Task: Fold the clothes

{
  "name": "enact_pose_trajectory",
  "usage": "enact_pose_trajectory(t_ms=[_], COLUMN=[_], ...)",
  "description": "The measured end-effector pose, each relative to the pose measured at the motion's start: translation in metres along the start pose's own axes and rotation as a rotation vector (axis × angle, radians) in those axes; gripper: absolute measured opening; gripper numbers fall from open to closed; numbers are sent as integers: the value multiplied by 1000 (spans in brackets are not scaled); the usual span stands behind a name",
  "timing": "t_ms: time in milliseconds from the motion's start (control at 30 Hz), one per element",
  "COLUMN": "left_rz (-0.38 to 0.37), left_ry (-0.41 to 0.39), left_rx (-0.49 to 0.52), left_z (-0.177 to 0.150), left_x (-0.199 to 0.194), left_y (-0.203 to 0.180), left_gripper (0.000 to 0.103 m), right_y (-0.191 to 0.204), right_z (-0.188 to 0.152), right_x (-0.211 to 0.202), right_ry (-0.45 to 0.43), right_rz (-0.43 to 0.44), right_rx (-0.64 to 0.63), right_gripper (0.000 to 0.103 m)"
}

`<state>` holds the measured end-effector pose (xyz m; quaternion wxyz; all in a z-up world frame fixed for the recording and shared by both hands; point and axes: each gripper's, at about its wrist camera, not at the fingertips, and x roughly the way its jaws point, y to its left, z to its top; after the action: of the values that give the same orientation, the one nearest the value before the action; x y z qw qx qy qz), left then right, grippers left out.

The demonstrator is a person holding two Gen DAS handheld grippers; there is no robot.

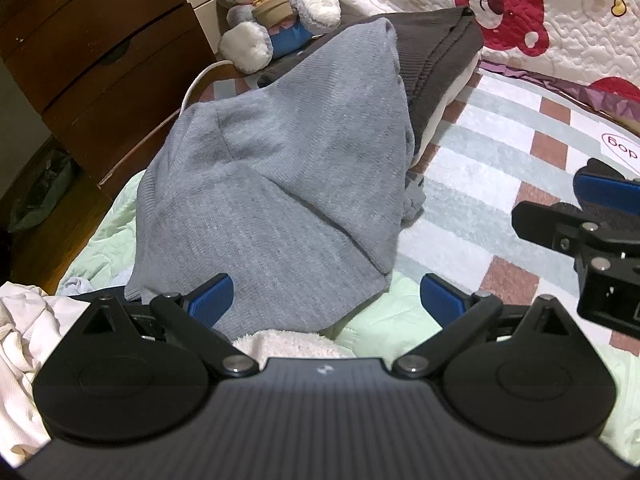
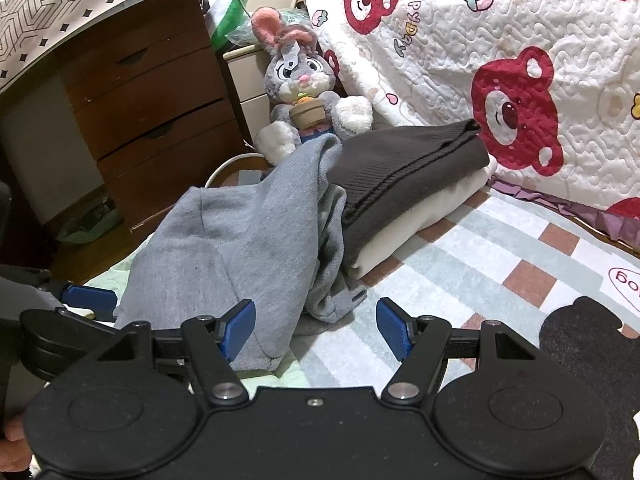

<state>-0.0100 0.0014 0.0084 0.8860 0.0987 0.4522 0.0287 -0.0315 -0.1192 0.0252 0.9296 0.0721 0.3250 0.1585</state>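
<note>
Two tongs spread wide, left tongs (image 1: pixel 326 300), right tongs (image 2: pixel 316 328), grey garment (image 1: pixel 272 184) ungripped

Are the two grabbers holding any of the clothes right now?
No, nothing is held. The left gripper and the right gripper are both open, with the grey sweater lying loose on the bed in front of them.

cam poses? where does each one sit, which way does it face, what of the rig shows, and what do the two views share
Left wrist: sits on the left gripper, looking along its open fingers at the grey sweater; the right gripper shows at the right edge.
Right wrist: sits on the right gripper, open, facing the sweater's right edge and the folded stack; the left gripper shows at the left edge.
Shared: sweater, stack, plush rabbit, dresser, bear quilt.
</note>
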Motion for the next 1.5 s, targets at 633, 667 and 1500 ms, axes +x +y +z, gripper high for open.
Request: enact_pose_trajectory(t_ms=[633, 667, 1500], left_rz=[8, 10, 86], left_ry=[12, 14, -34], left_rx=[-4, -9, -271], left_z=[0, 0, -17], left_x=[5, 6, 72], left_y=[3, 4, 129], left_gripper=[103, 103, 79], right_y=[5, 4, -31], right_z=[-1, -1, -4], right_x=[-1, -1, 140], right_ry=[3, 3, 142], right_rz=[2, 2, 224], right_rx=[-26, -22, 145], right_gripper=[71, 71, 71])
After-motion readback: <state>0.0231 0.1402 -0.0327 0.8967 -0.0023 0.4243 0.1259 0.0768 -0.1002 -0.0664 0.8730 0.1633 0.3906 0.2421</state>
